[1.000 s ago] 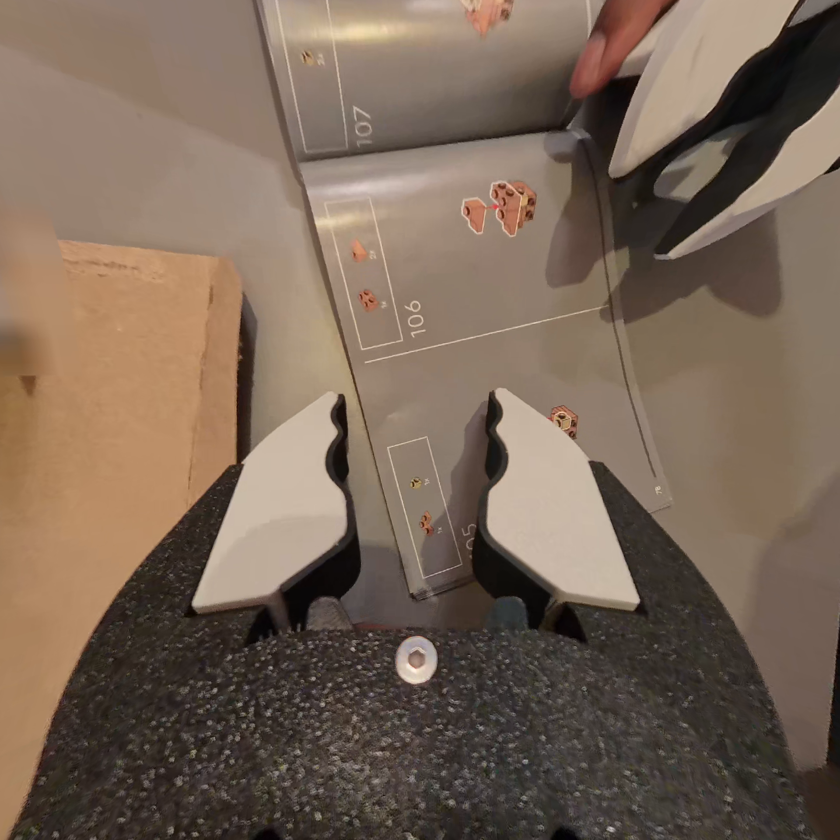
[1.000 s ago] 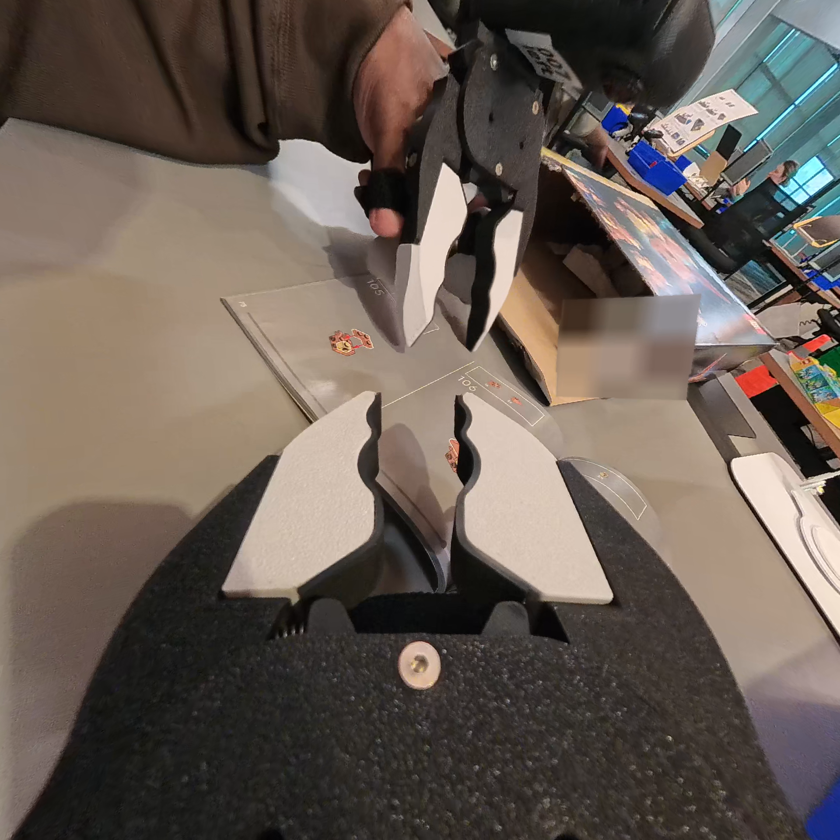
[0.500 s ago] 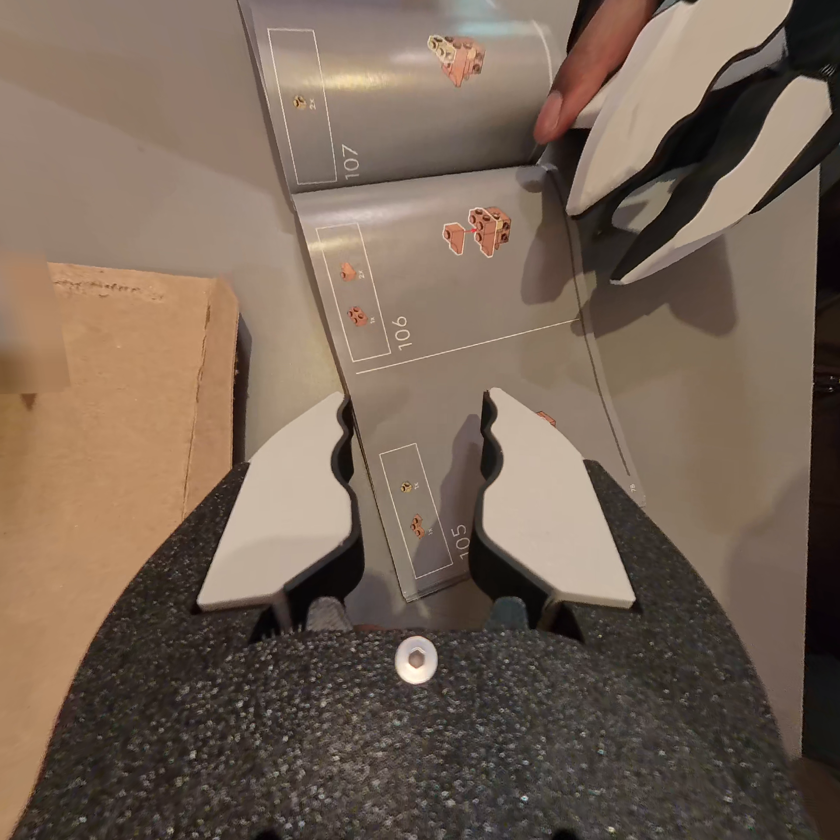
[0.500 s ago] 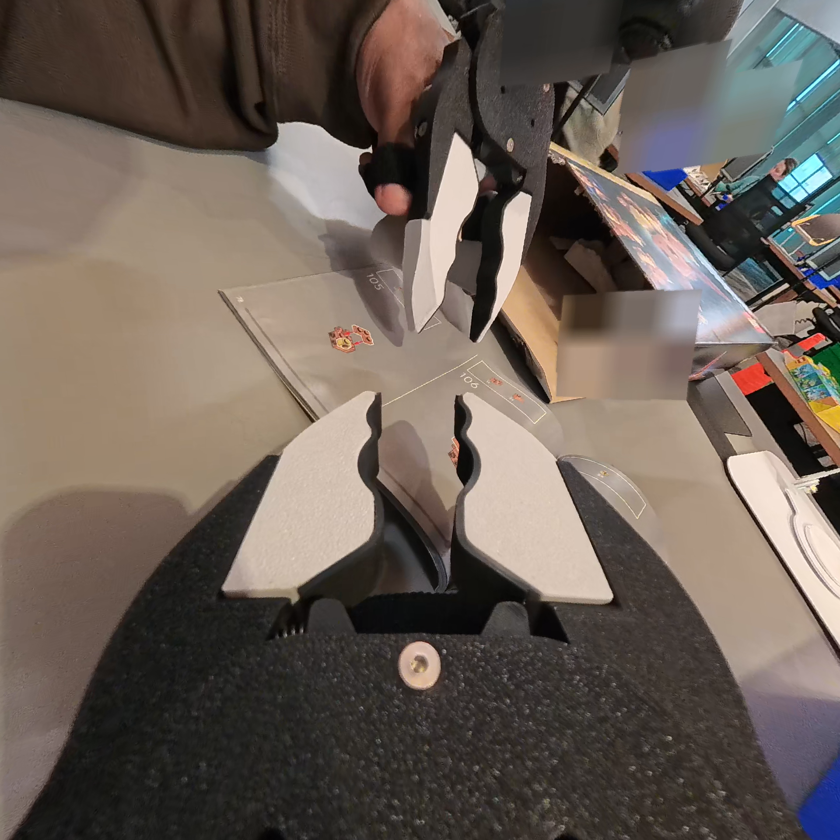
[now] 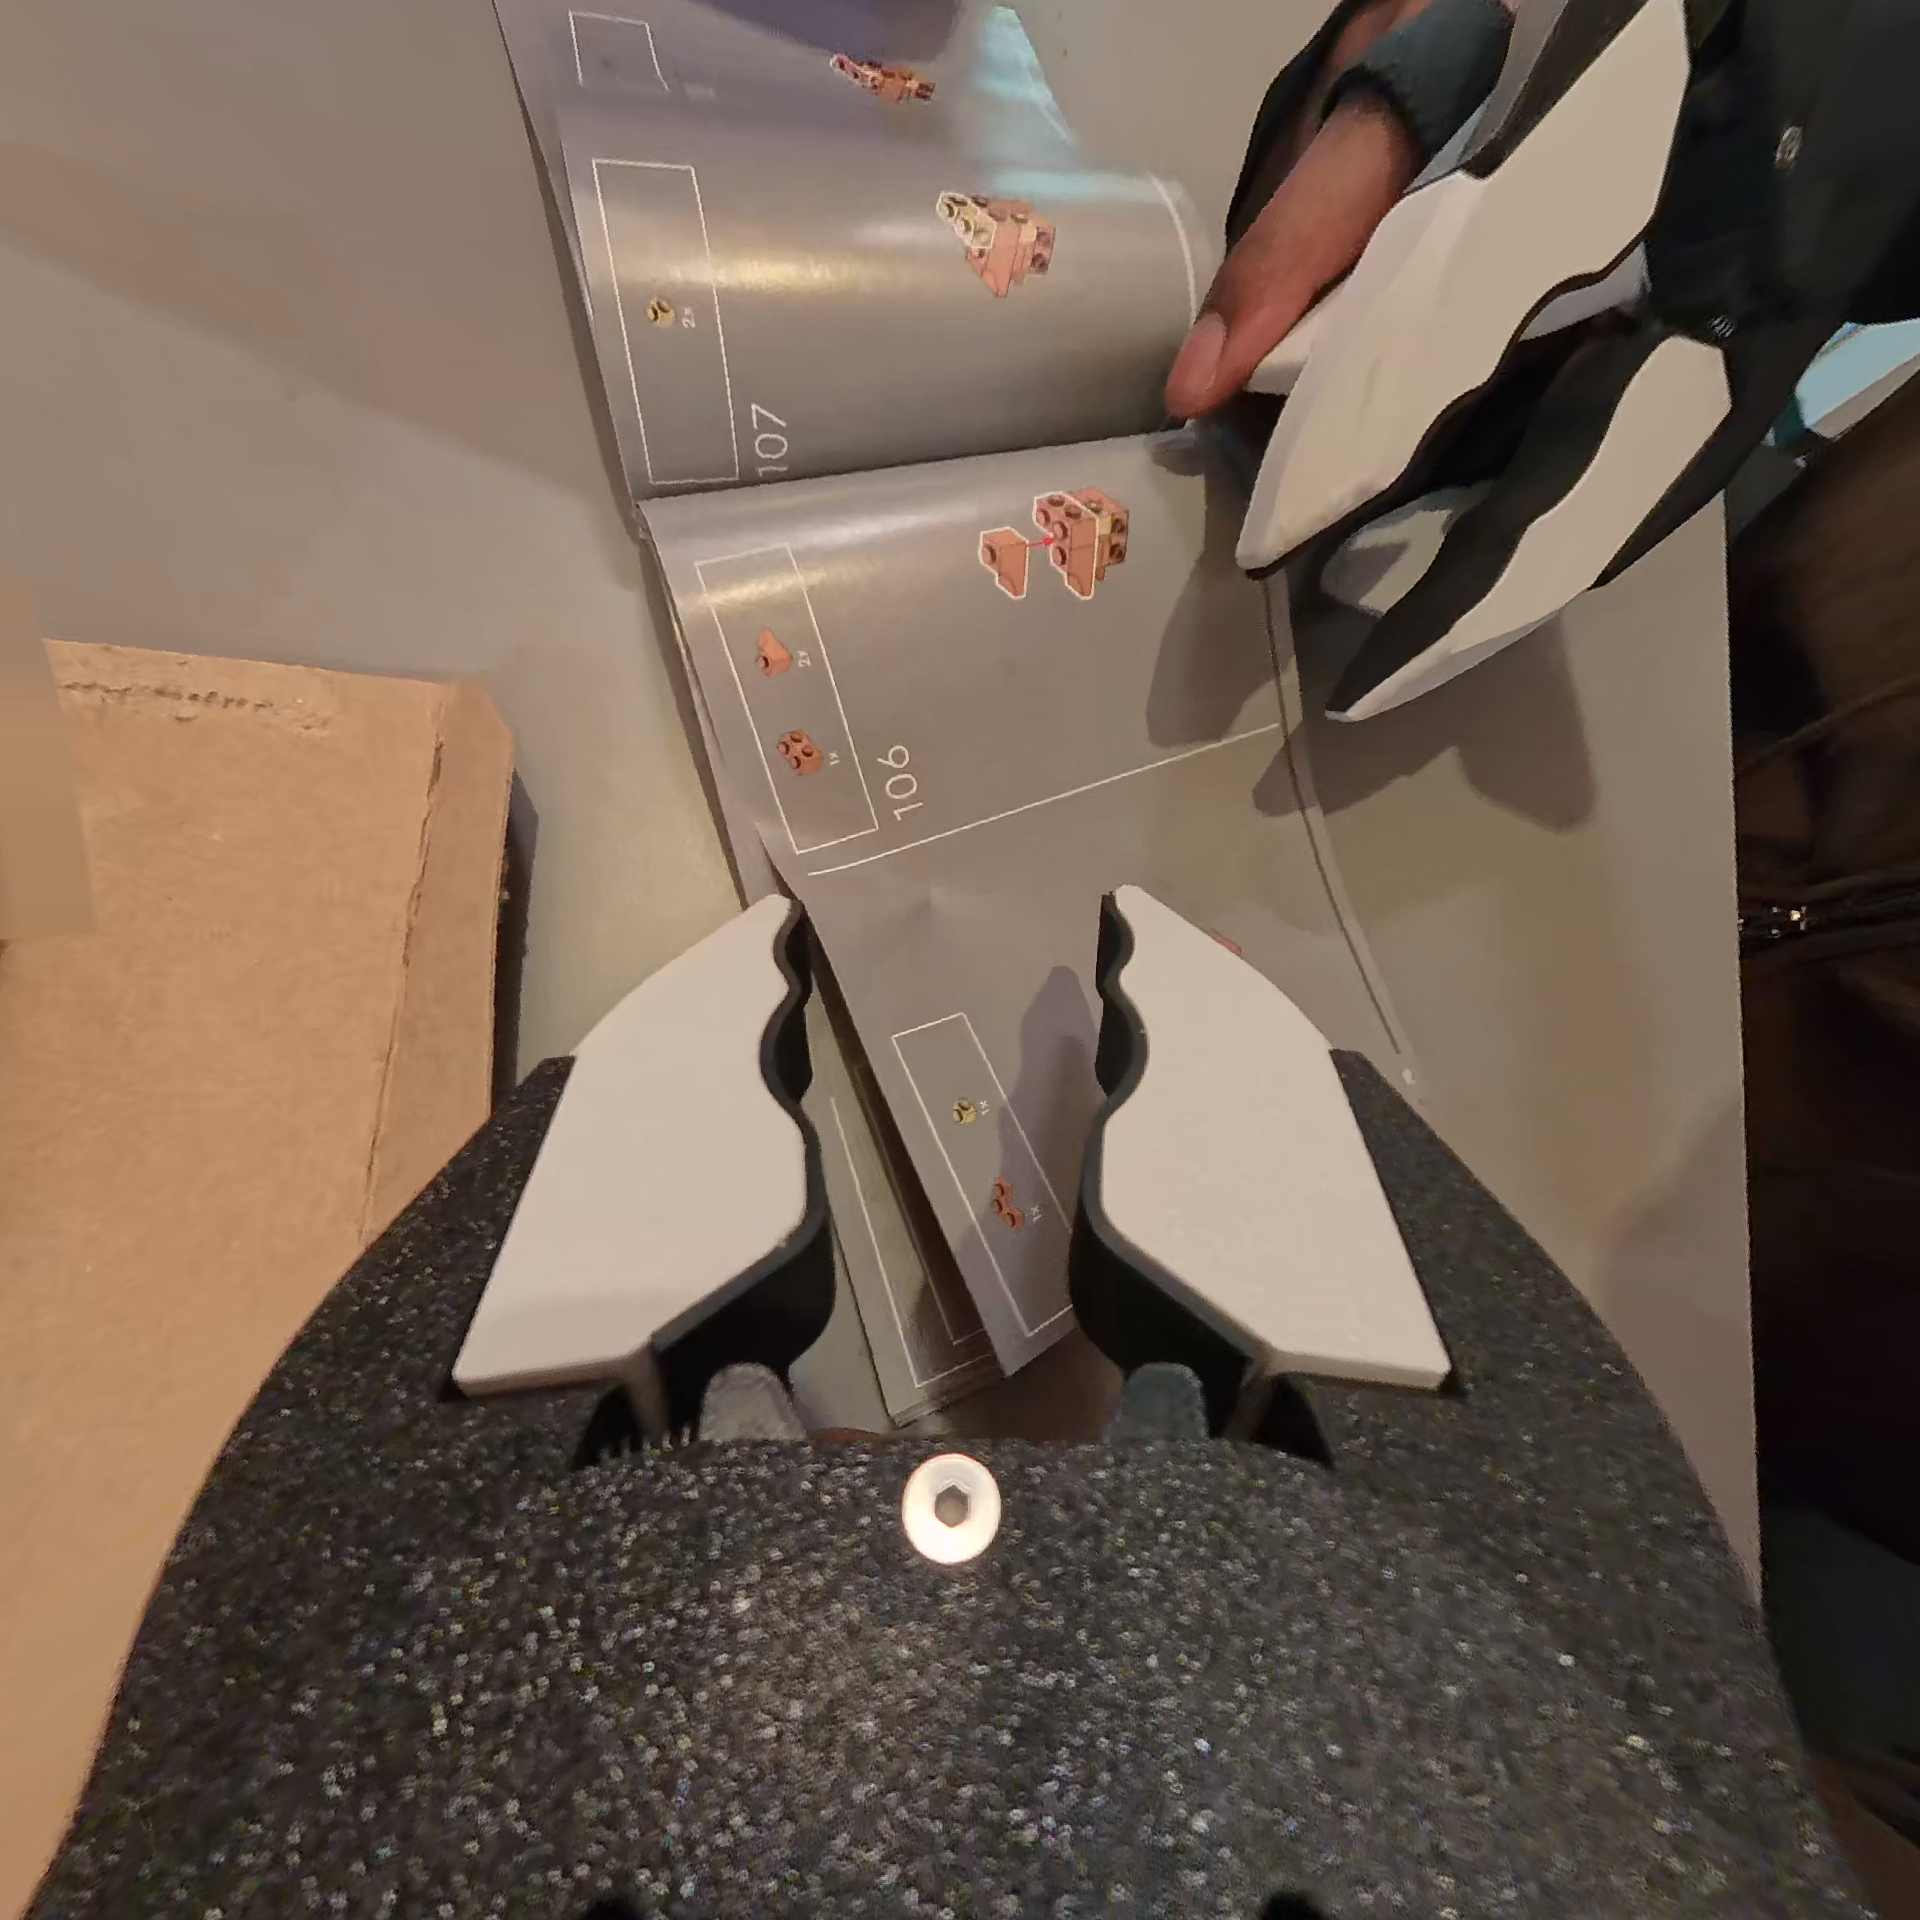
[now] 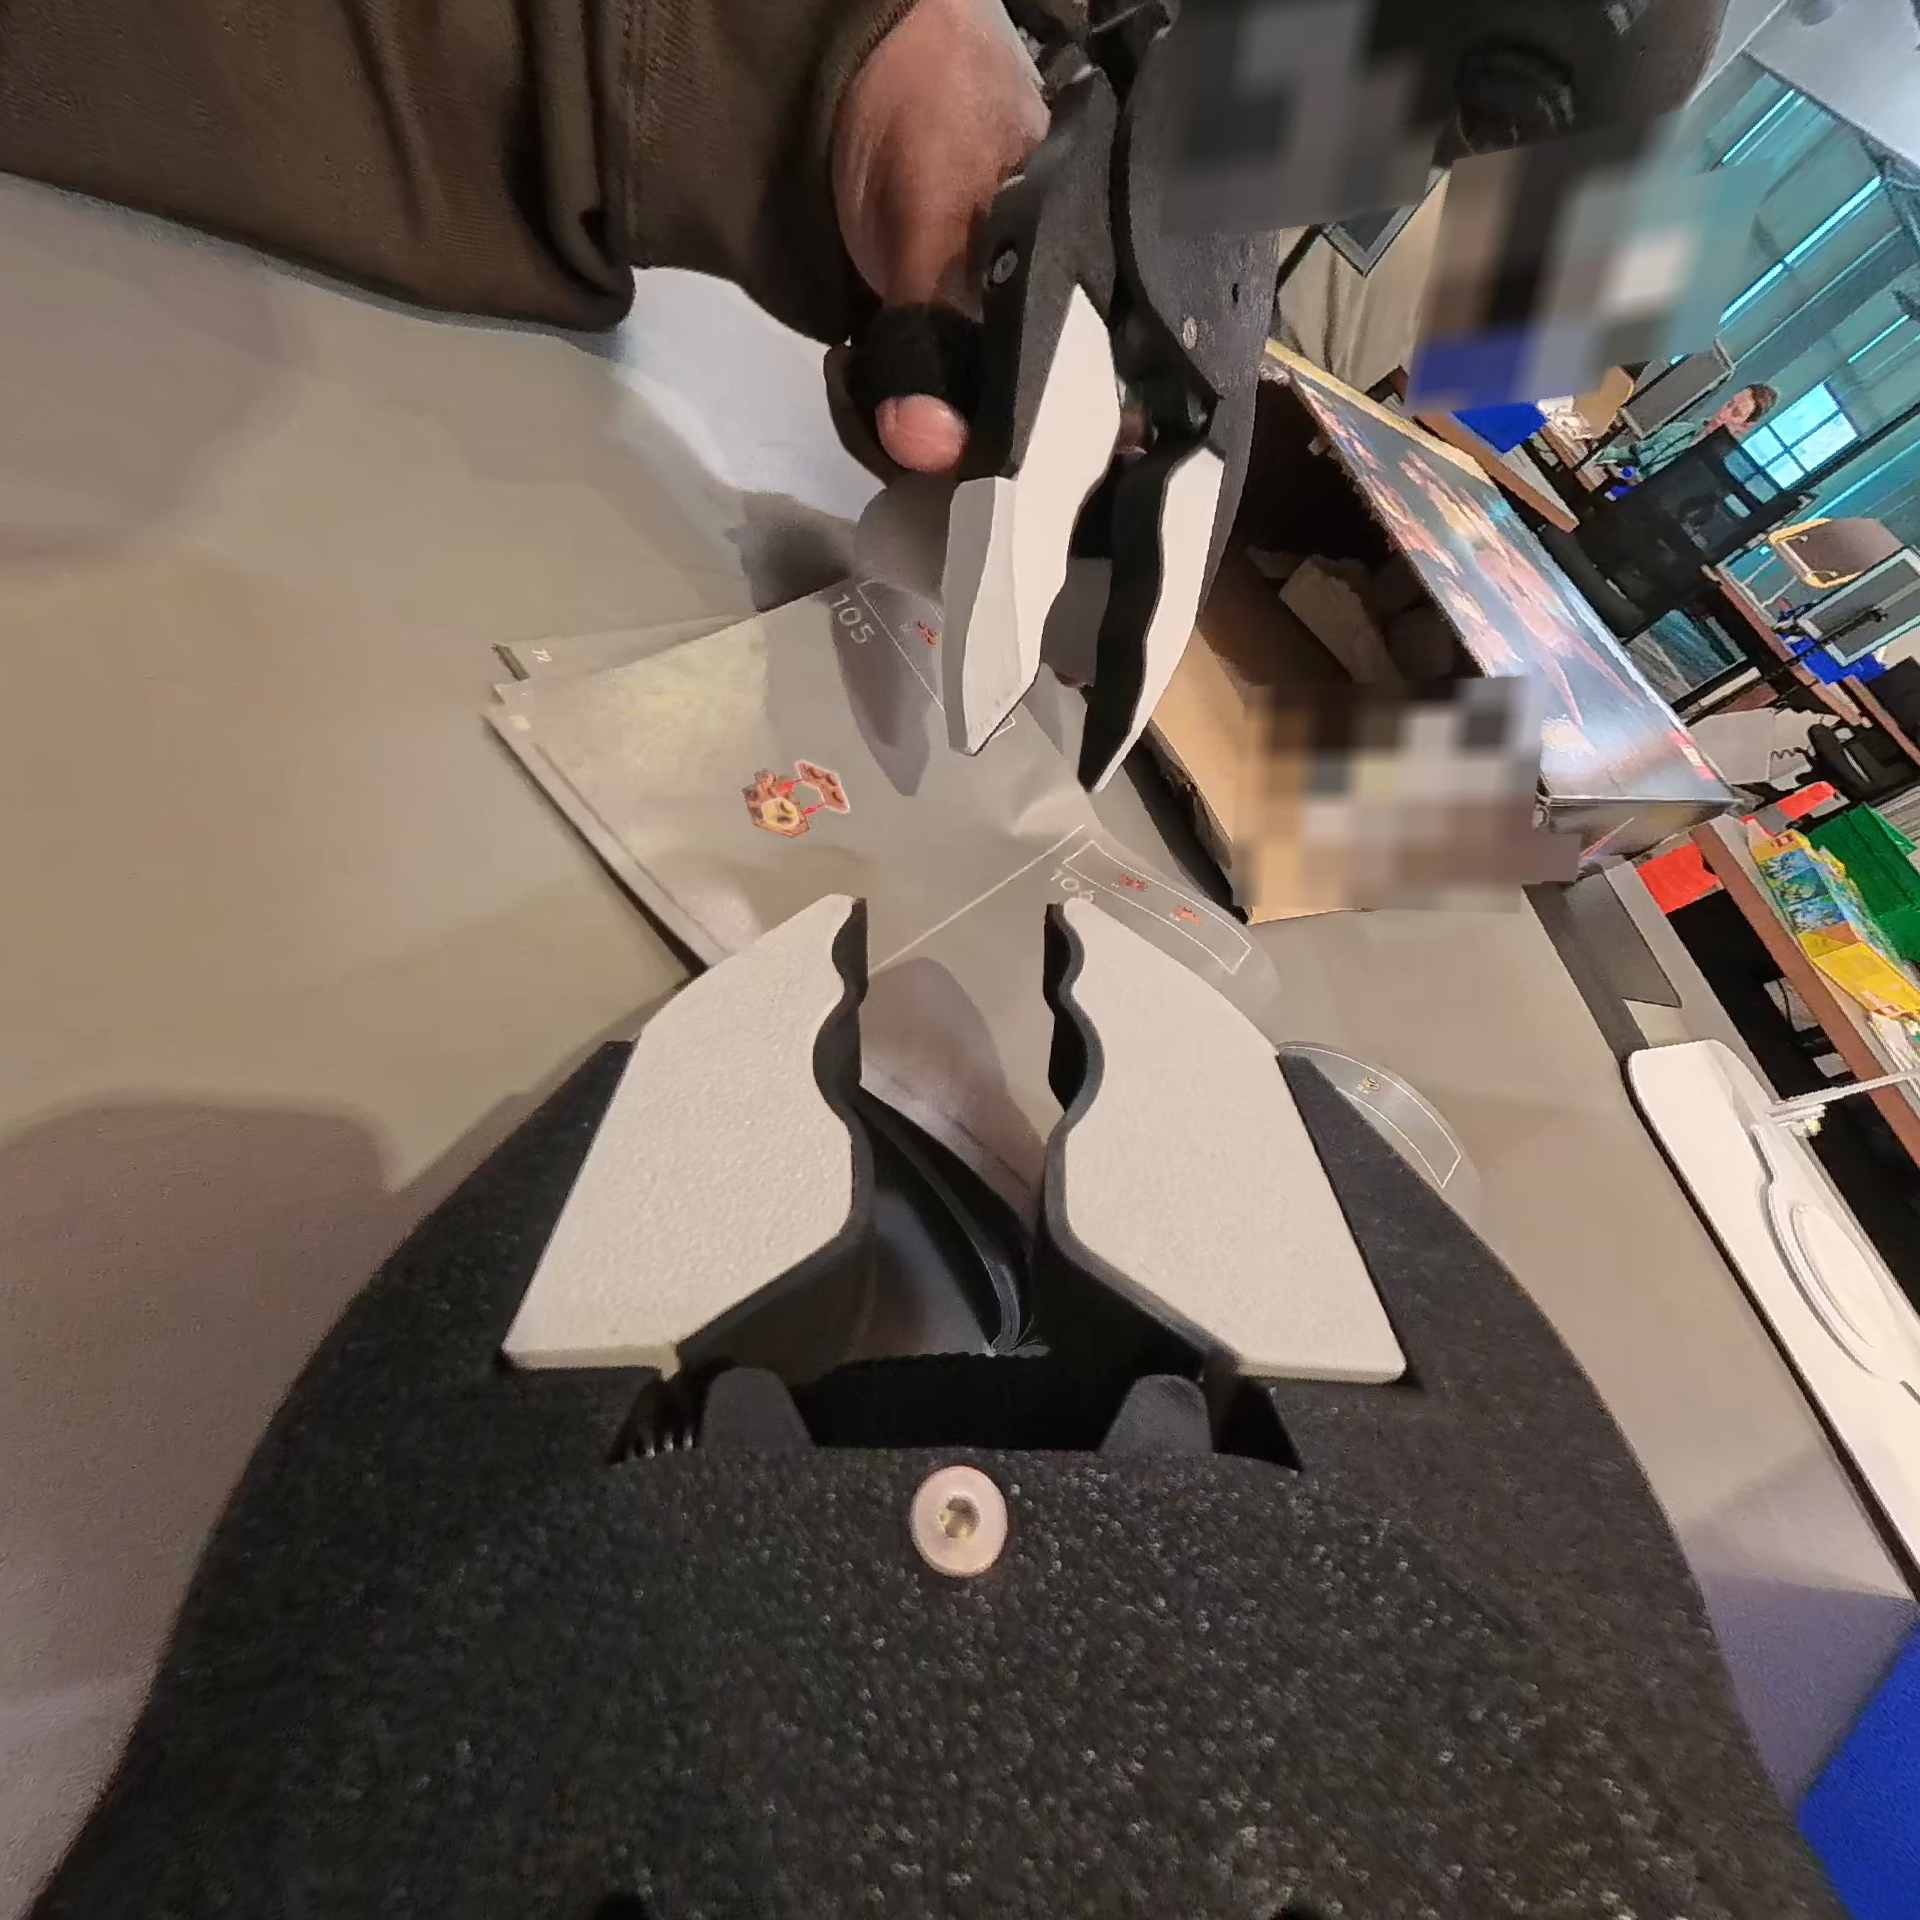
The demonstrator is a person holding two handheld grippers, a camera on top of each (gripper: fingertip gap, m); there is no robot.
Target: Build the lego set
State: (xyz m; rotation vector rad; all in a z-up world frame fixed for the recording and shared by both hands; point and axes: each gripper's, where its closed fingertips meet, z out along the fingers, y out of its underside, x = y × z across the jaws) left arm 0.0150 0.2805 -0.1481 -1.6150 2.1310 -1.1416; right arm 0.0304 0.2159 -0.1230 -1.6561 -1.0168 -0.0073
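A grey lego instruction booklet lies open on the grey table, its far page curling up. My left gripper is open and empty, hovering over the booklet's near end. My right gripper is at the booklet's right edge, open, and a bare finger beside it touches the page edge. In the right wrist view my right gripper is open over the curled pages of the booklet. The left gripper points down at the booklet's far end. No loose bricks show.
A brown cardboard box stands left of the booklet. In the right wrist view a box with a printed picture lid stands behind the cardboard, and a white tray lies at the right. A person's sleeve crosses the far side.
The booklet's pages have fanned apart at the left gripper's end and the top page has shifted. The right gripper and finger now sit lower and closer in the left wrist view.
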